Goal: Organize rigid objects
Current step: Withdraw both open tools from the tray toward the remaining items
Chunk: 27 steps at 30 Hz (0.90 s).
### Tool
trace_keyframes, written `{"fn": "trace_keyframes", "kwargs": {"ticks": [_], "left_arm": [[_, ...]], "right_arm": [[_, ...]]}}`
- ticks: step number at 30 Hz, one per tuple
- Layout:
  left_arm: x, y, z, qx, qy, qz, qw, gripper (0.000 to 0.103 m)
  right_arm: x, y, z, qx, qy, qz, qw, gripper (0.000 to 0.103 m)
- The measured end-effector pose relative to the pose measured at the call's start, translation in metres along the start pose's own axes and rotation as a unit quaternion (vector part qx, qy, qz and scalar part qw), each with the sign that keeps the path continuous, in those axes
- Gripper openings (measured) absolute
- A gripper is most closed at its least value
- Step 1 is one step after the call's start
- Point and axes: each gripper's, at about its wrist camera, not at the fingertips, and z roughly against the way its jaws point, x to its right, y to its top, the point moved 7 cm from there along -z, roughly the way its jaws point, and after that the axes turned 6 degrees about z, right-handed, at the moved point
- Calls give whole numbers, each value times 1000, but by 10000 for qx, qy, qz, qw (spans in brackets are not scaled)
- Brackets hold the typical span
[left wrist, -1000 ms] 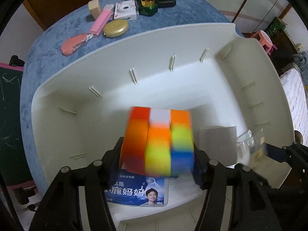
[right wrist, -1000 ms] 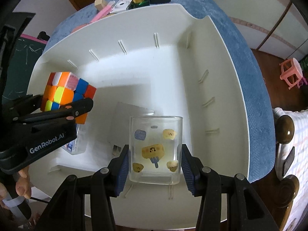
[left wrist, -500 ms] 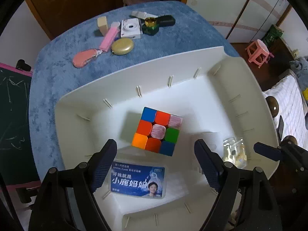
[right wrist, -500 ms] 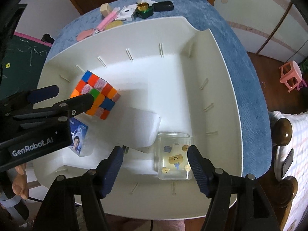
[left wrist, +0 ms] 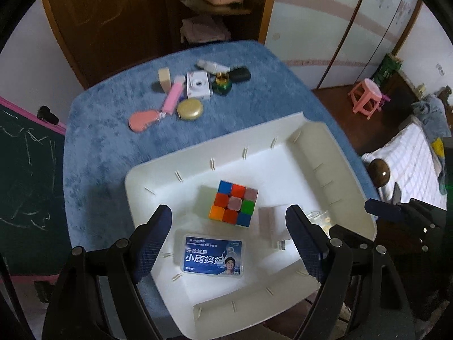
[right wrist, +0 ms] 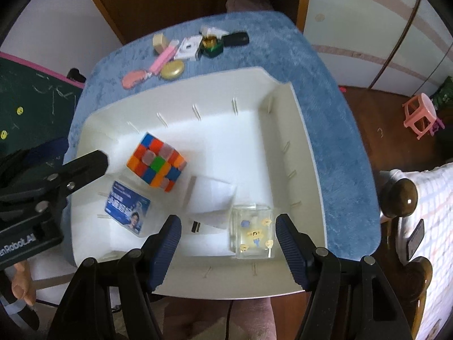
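Observation:
A multicoloured puzzle cube (left wrist: 233, 202) (right wrist: 156, 165) rests in the white tray (left wrist: 283, 167) (right wrist: 226, 141). My left gripper (left wrist: 228, 212) hangs open well above it, nothing between its fingers. A clear box with small yellow shapes inside (right wrist: 252, 232) lies near the tray's front right corner. My right gripper (right wrist: 228, 221) is open above that box, with the pads apart from it. In the left wrist view the right finger covers most of the clear box (left wrist: 318, 218). A blue-labelled flat box (left wrist: 213, 255) (right wrist: 127, 212) and a white translucent box (right wrist: 211, 195) also lie in the tray.
On the blue cloth (left wrist: 99, 155) behind the tray lie several loose things: a pink case (left wrist: 143, 120), a gold round compact (left wrist: 189, 109), a white toy camera (left wrist: 198, 85), a green jar (left wrist: 222, 83), a black case (left wrist: 240, 73). A chalkboard stands on the left and a bed on the right.
Both grippers have opened and risen. The left one let go of the cube and the right one let go of the clear box. Both things now lie in the tray.

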Motion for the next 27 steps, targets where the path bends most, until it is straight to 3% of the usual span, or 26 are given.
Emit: {"fn": "trace_keyframes", "kwargs": {"ticks": [8, 15, 21, 27], "left_arm": [[-9, 17, 41, 395, 9, -100, 9992, 85], [-20, 53, 72, 773, 130, -156, 9968, 85], [-33, 102, 97, 1194, 372, -57, 9921, 85], [-46, 150, 100, 1339, 594, 142, 9891, 86]], "right_arm": [[-6, 18, 44, 455, -75, 24, 9989, 70], [-11, 44, 81, 776, -163, 196, 9967, 70], [-2, 82, 114, 1023, -206, 354, 9939, 70], [19, 140, 132, 1215, -251, 493, 9911, 70]]}}
